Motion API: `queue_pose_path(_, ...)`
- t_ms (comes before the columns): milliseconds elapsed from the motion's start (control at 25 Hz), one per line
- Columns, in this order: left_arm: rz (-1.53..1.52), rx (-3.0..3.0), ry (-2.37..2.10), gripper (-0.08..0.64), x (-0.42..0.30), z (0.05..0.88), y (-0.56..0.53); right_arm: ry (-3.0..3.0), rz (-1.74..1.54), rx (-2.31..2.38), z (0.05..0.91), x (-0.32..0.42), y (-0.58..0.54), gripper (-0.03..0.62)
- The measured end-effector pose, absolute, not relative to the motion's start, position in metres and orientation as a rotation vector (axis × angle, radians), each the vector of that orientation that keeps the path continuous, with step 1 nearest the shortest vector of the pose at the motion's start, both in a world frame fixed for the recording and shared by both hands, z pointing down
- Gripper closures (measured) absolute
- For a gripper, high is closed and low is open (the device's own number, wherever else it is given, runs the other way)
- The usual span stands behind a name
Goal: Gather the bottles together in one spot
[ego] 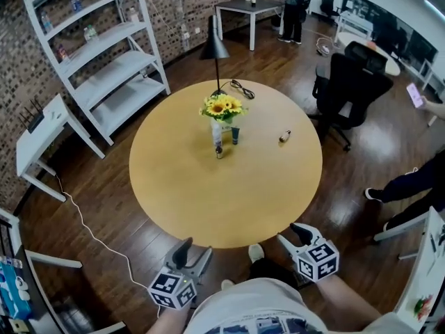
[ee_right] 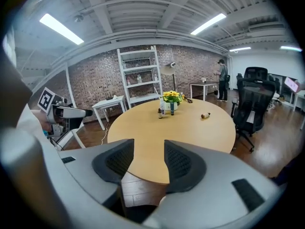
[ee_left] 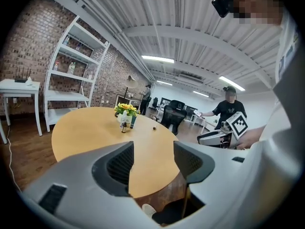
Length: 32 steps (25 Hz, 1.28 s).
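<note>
Three bottles stand by a sunflower vase [ego: 222,110] near the middle of the round yellow table [ego: 208,200]: a pale tall bottle [ego: 217,135], a small brown bottle [ego: 220,152] and a dark teal bottle [ego: 236,135]. Another small brown bottle [ego: 284,137] lies on its side to their right, apart from them. My left gripper [ego: 195,250] and right gripper [ego: 293,236] hover at the table's near edge, far from the bottles. Both are open with nothing between the jaws. In the right gripper view the group [ee_right: 163,109] and the lying bottle [ee_right: 205,115] show beyond the jaws.
A black desk lamp [ego: 215,51] and its cable sit at the table's far edge. A white shelf unit [ego: 104,54] and side table [ego: 38,134] stand left. A black office chair [ego: 351,89] stands at the right, with a seated person's legs [ego: 410,183] nearby.
</note>
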<state>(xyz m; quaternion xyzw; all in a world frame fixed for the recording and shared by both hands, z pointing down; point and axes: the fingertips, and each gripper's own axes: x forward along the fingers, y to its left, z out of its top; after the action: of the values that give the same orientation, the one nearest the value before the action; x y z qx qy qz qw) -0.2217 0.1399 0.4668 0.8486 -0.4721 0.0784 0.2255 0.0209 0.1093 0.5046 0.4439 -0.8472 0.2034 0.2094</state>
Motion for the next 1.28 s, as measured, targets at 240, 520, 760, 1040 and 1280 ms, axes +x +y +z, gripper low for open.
queue_pose_path(240, 0.224, 2.296, -1.357, 0.321, -0.211, 0.465, 0.086, -2.279, 0.719, 1.345, 0.528, 0.073, -0.003, 0.339)
queue_pose_path(520, 0.247, 2.194, -1.405, 0.321, -0.187, 0.462, 0.028, -2.191, 0.834, 1.430, 0.555, 0.124, -0.167, 0.327)
queue_pose_path(760, 0.275, 2.125, -1.433, 0.321, -0.163, 0.463, -0.001, -2.085, 0.971, 1.475, 0.607, 0.149, -0.277, 0.324)
queue_pose_path(1040, 0.344, 2.077, -1.460, 0.321, -0.143, 0.477, -0.010, -1.961, 1.187, 1.595, 0.665, 0.170, -0.361, 0.324)
queue_pose_path(1280, 0.359, 2.018, -1.490, 0.321, -0.141, 0.484, -0.006, -1.886, 1.173, 1.576, 0.691, 0.172, -0.391, 0.321)
